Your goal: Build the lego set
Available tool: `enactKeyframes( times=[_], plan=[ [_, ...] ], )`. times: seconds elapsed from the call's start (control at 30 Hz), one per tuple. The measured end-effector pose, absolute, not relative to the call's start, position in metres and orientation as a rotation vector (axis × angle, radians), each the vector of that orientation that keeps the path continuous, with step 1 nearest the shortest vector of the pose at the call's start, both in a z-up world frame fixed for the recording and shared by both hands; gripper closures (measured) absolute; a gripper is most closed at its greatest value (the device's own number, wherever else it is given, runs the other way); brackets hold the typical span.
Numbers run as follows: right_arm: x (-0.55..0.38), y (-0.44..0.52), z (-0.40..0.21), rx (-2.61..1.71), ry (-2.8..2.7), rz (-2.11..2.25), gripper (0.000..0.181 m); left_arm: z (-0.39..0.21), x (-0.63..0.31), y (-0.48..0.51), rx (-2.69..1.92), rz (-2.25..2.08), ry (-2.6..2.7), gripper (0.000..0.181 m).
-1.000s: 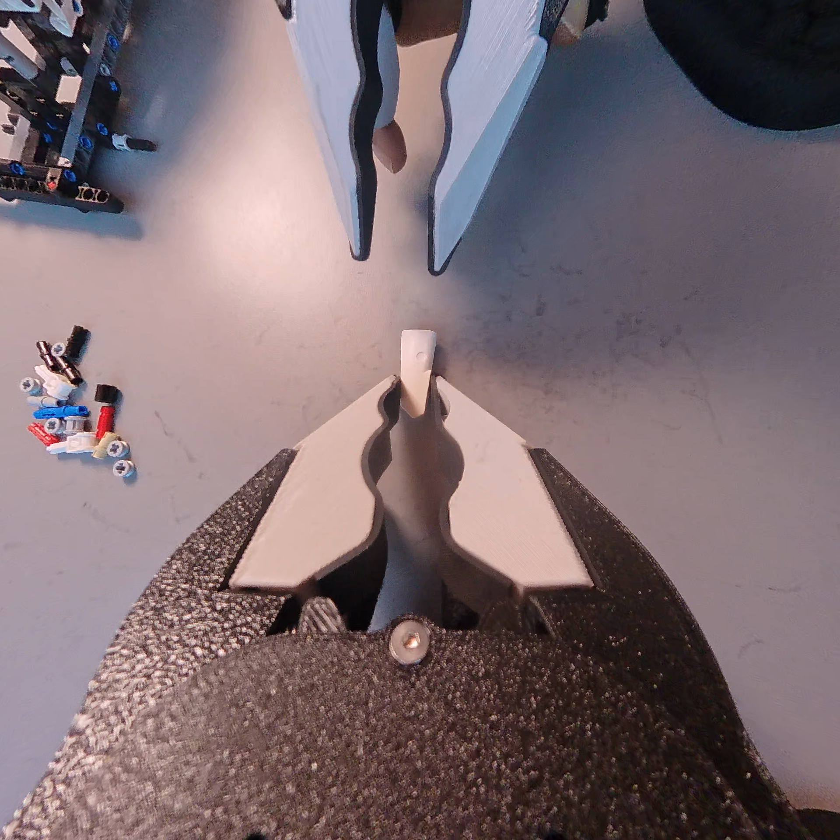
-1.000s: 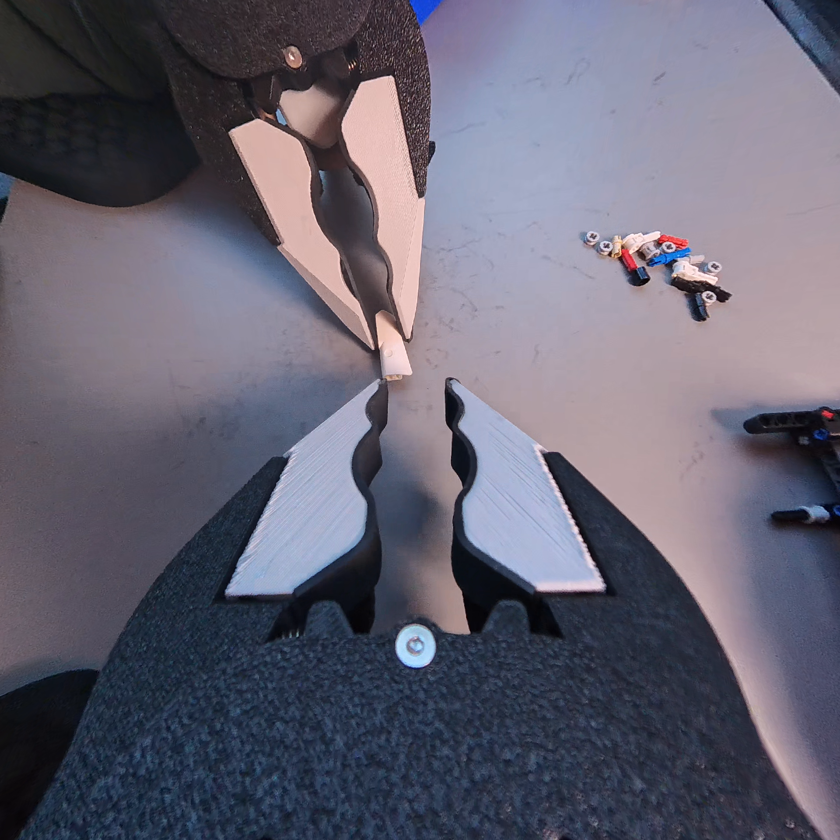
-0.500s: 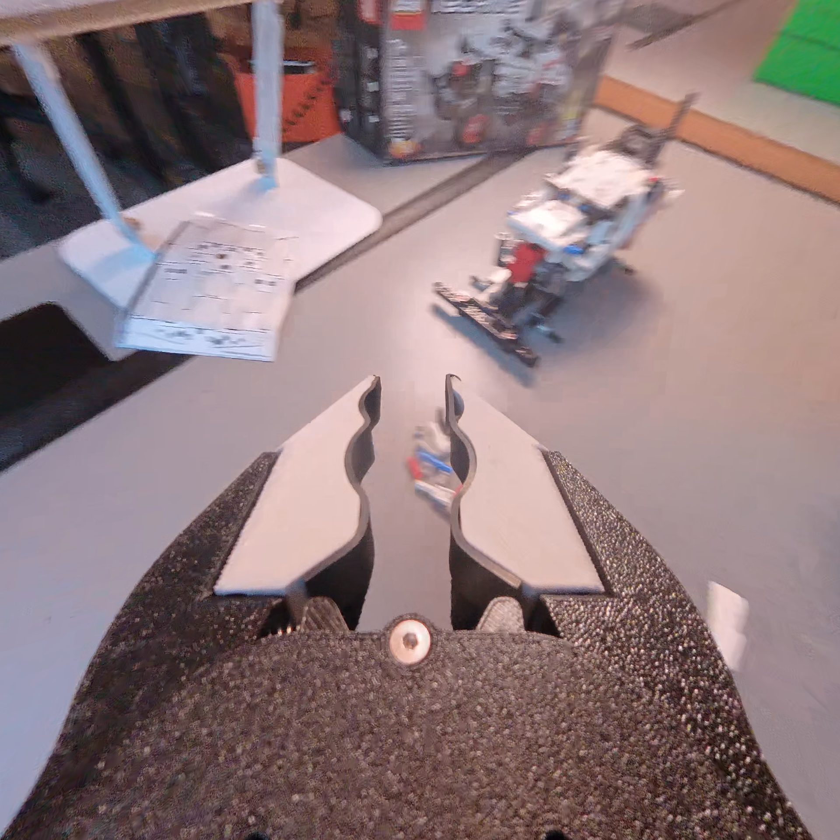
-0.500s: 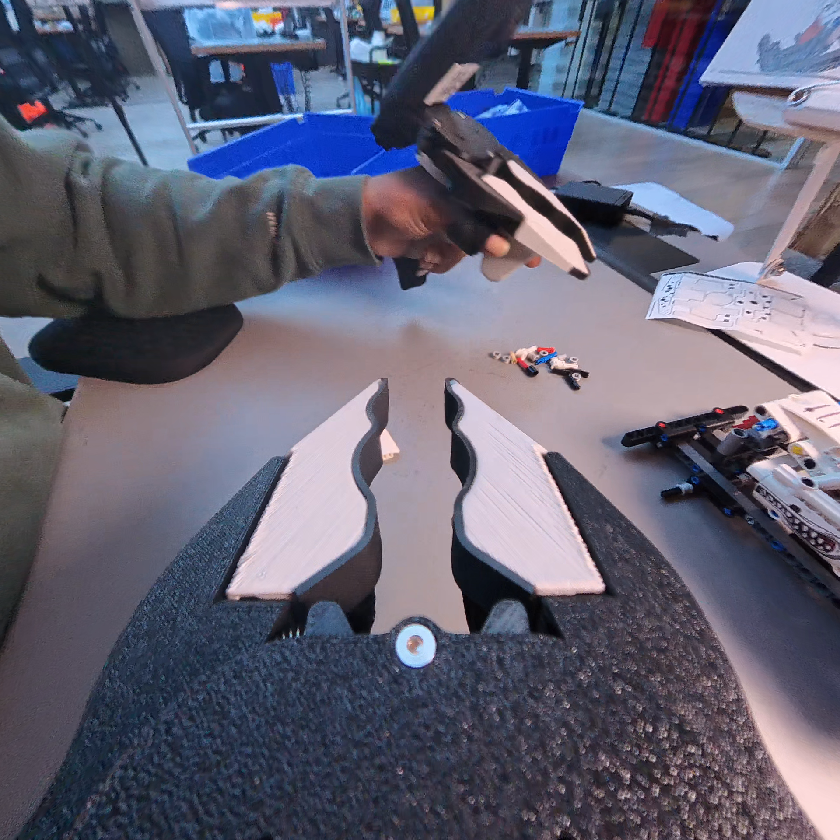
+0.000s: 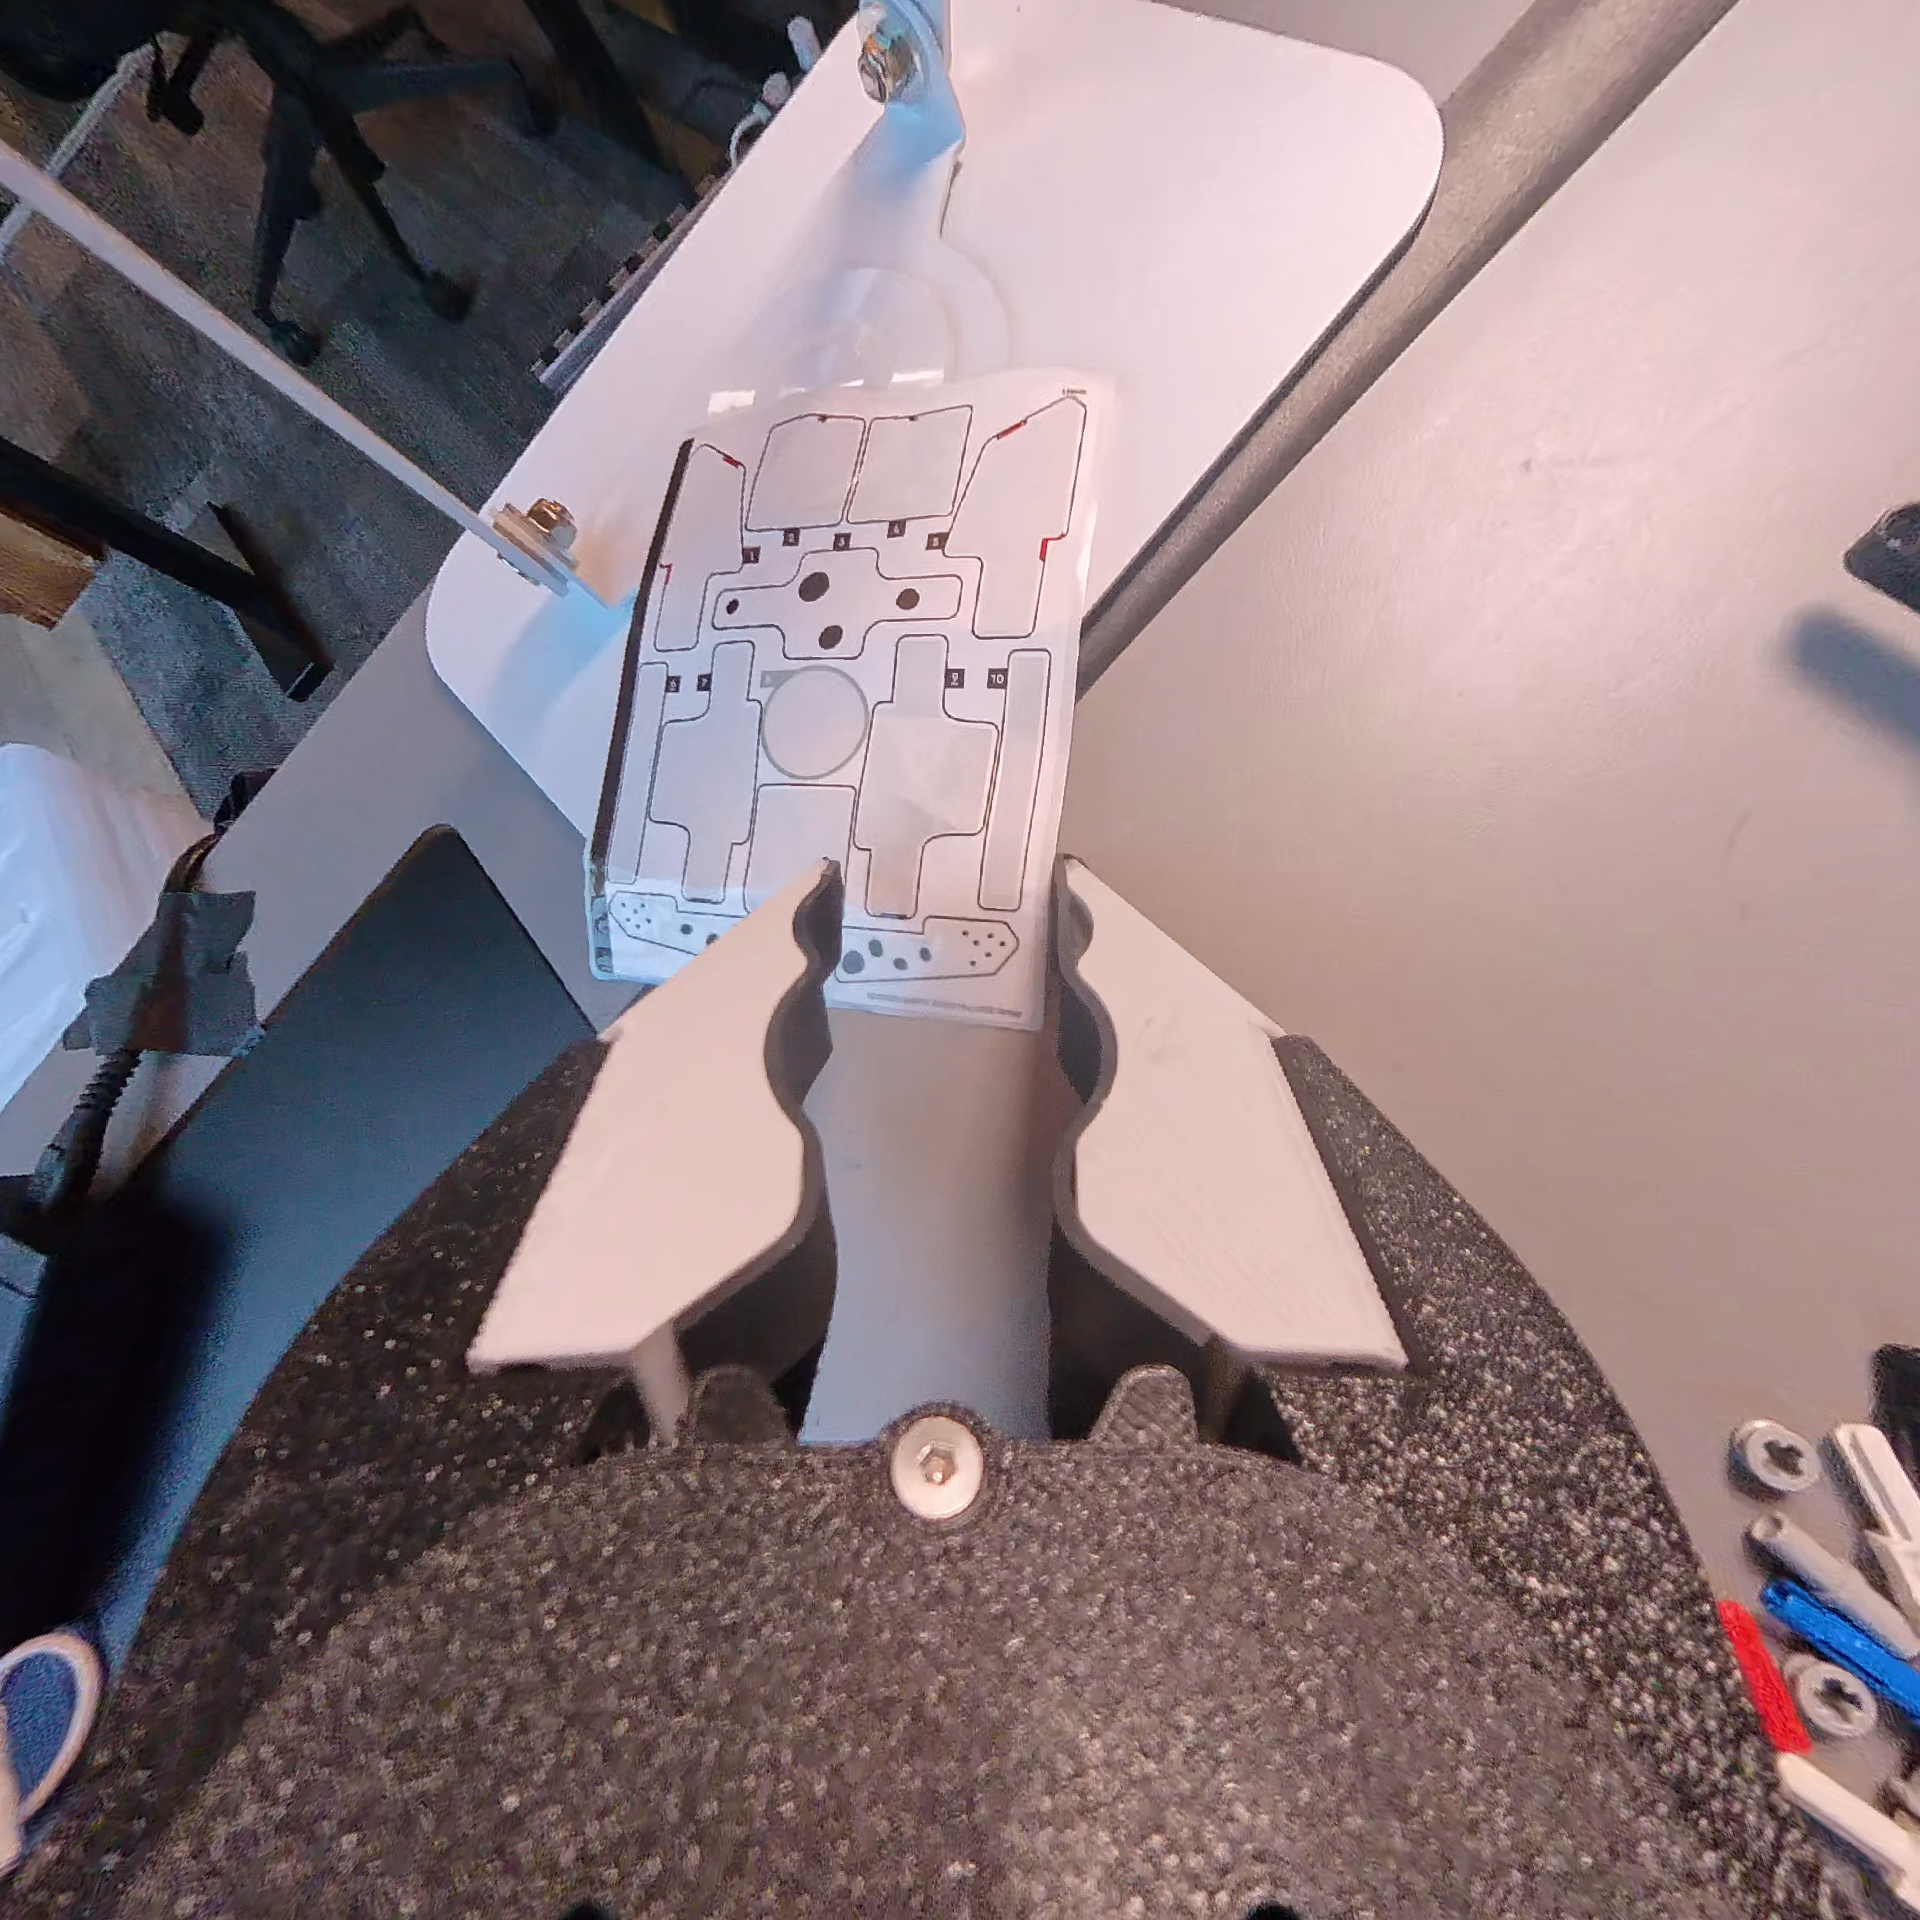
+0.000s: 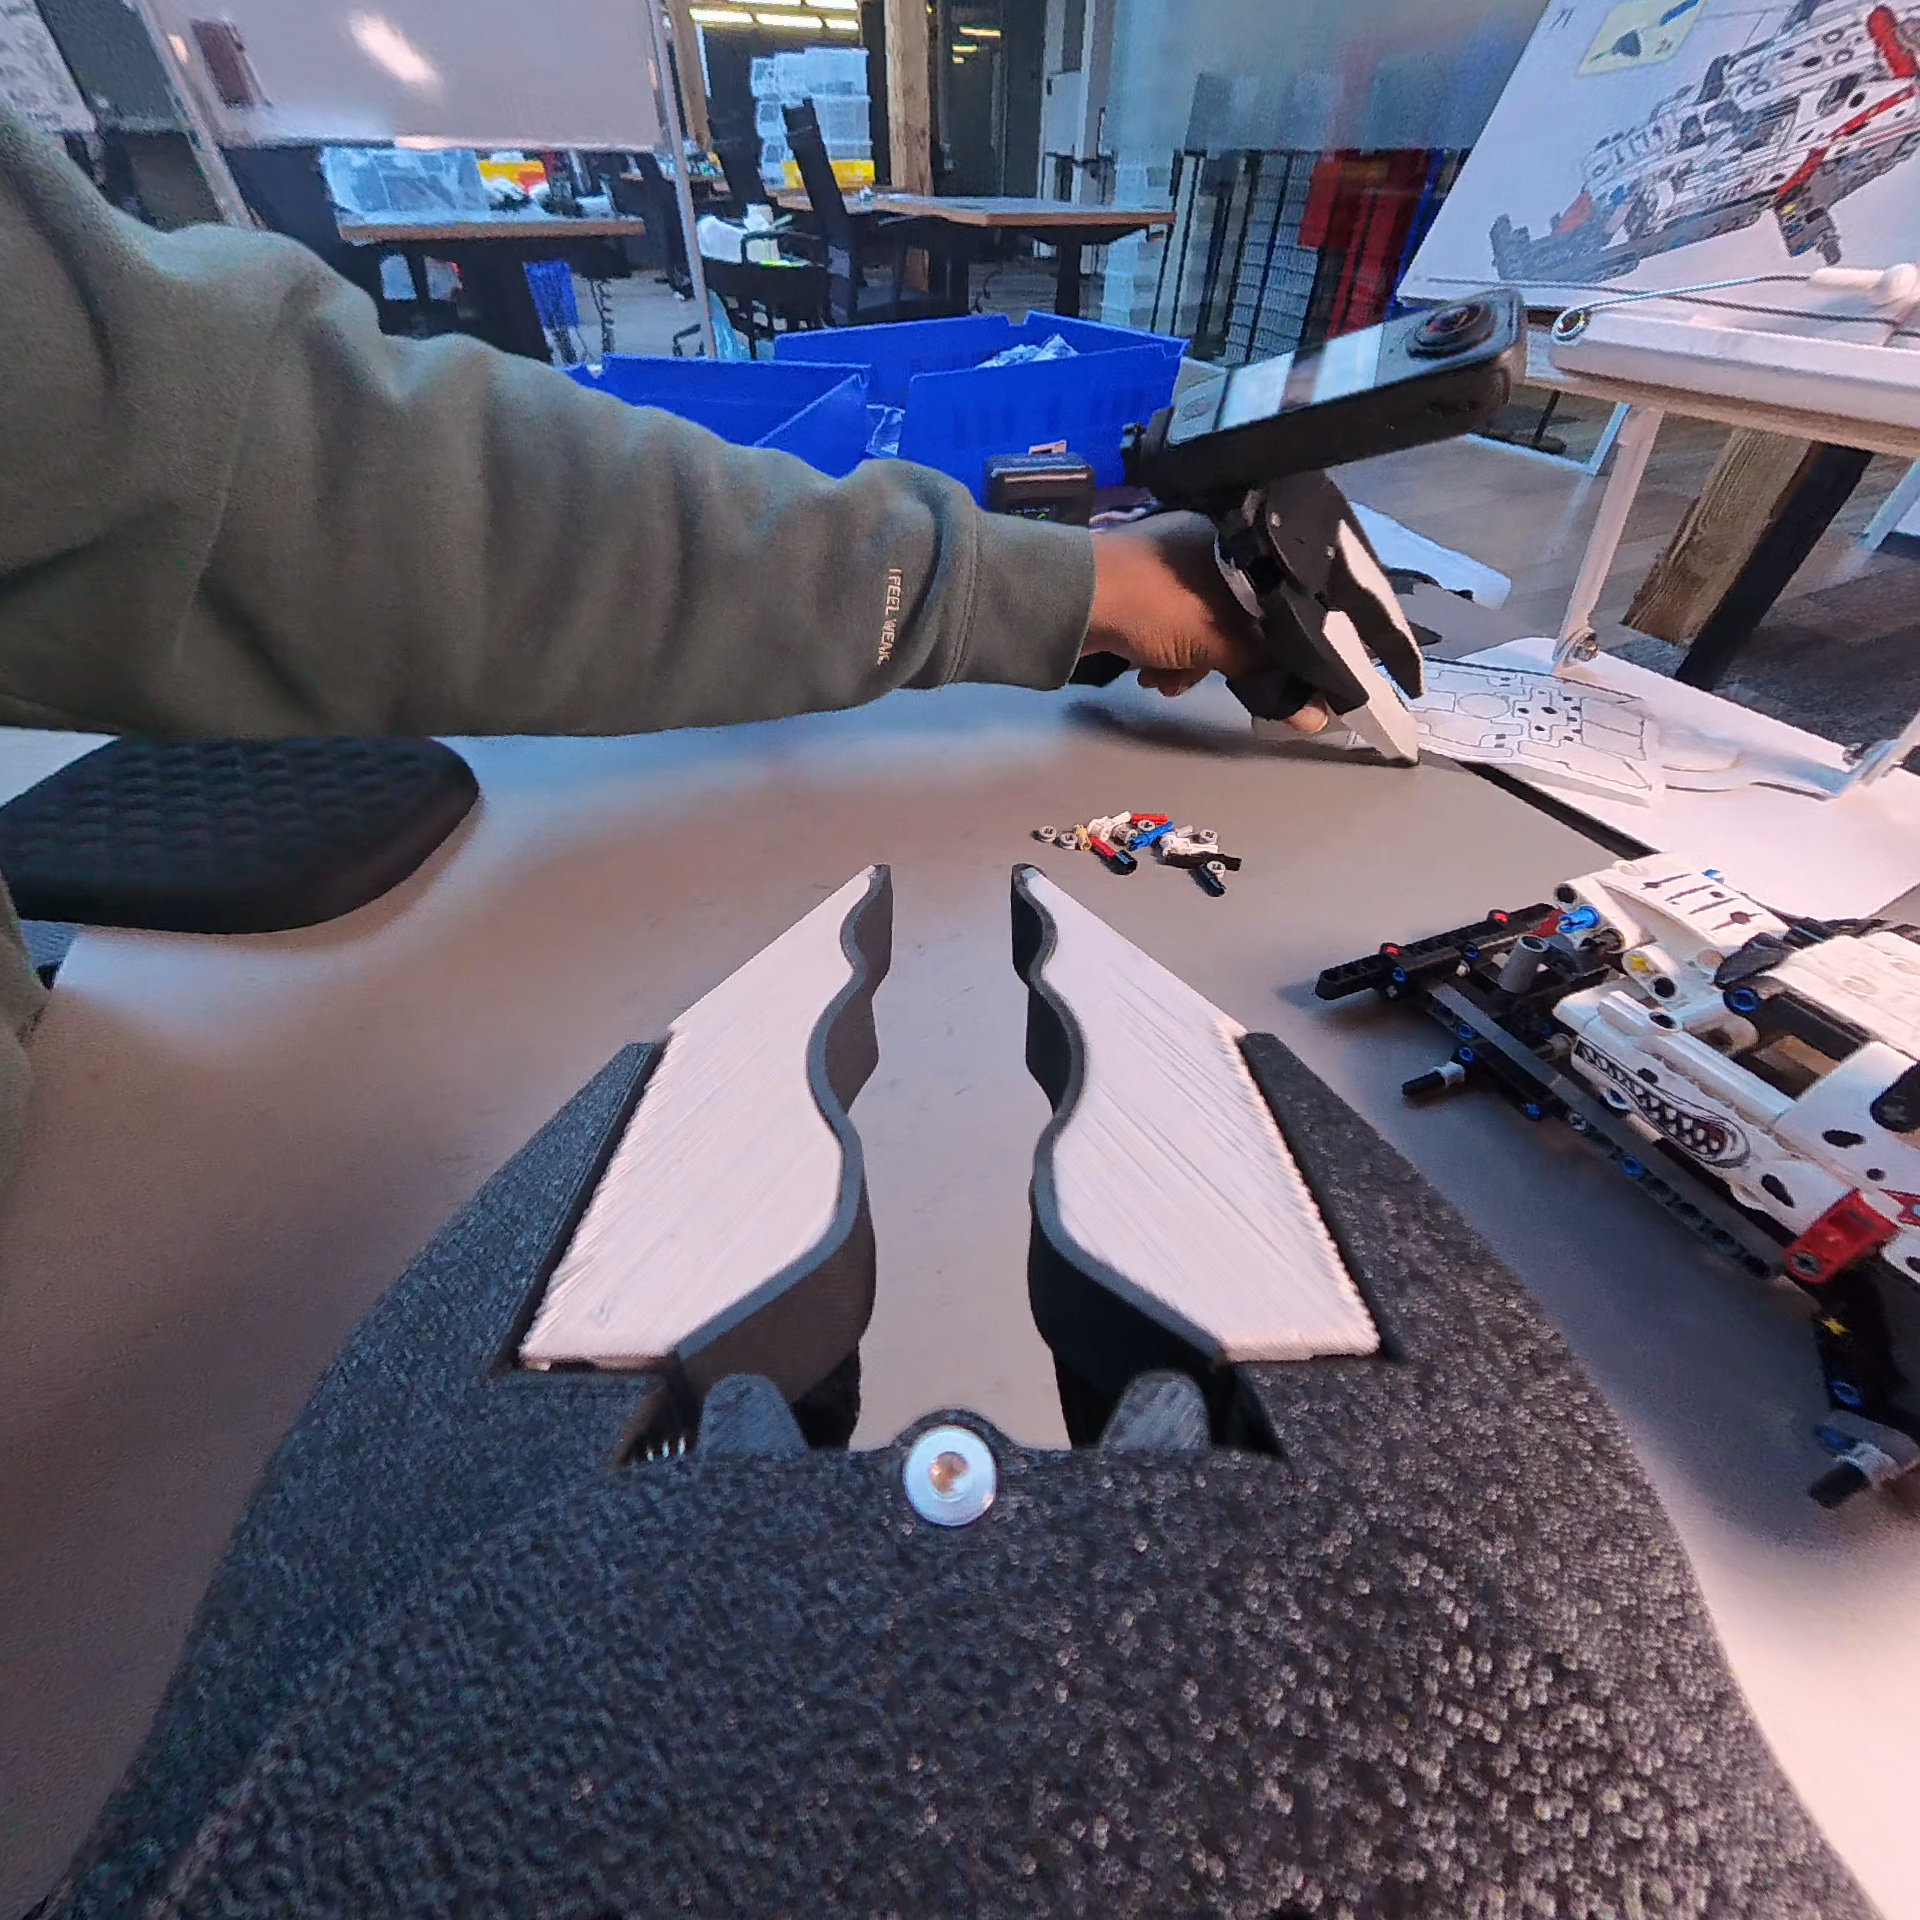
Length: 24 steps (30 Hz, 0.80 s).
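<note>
Blue bins: two blue plastic bins (image 6: 997, 390) stood at the far edge of the table; the nearer-right one held pale crumpled material, too small to identify.
Left gripper (image 5: 940, 883): jaws spread apart, nothing between them; tips lay over the near edge of a sticker sheet (image 5: 847, 686). In the right wrist view it was held by a hand (image 6: 1164, 608) in a green sleeve (image 6: 499, 540), angled down with its tips at the table by the sheet.
Right gripper (image 6: 951, 873): jaws parted, empty, above bare table.
Lego model (image 6: 1704, 1039): a partly built white, black and red vehicle on a black beam frame, lying on the table to the right, well apart from both grippers.
Loose parts (image 6: 1138, 842): a small cluster of pins and bushes in red, blue, black, white and grey, between the grippers.
Surface: grey table (image 6: 520, 1039), scuffed; a white stand base (image 5: 1195, 208) under the sheet's far end; a black padded armrest (image 6: 229, 826) at left.
Room: desks, chairs and a whiteboard behind; an instruction page (image 6: 1704, 135) propped on the stand at upper right.
</note>
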State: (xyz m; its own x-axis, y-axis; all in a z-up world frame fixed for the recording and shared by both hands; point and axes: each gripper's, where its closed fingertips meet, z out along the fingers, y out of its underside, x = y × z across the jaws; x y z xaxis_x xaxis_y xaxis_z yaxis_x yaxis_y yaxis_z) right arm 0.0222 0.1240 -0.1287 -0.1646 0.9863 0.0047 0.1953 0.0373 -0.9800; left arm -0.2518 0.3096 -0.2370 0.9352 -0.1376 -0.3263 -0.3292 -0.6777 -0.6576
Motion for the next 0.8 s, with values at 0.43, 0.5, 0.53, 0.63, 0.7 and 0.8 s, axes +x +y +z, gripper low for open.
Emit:
enactKeyframes(
  times=[0.43, 0.5, 0.53, 0.63, 0.7, 0.8],
  plan=[
    [0.018, 0.13, -0.122, -1.24, -1.416, 1.206, 0.161, -0.22, -0.258, 0.3, -2.214, 0.513, 0.461, 0.181],
    [0.017, 0.135, -0.118, -1.251, -1.373, 1.223, 0.162, -0.203, -0.253, 0.293, -2.161, 0.532, 0.467, 0.181],
    [0.016, 0.137, -0.116, -1.258, -1.352, 1.234, 0.162, -0.193, -0.249, 0.289, -2.131, 0.539, 0.468, 0.181],
    [0.014, 0.142, -0.113, -1.272, -1.305, 1.238, 0.161, -0.161, -0.235, 0.27, -2.02, 0.581, 0.482, 0.181],
    [0.014, 0.144, -0.115, -1.28, -1.29, 1.206, 0.161, -0.136, -0.222, 0.253, -1.933, 0.609, 0.495, 0.181],
    [0.013, 0.145, -0.12, -1.297, -1.277, 1.186, 0.16, -0.102, -0.195, 0.22, -1.809, 0.621, 0.536, 0.181]
  ],
)
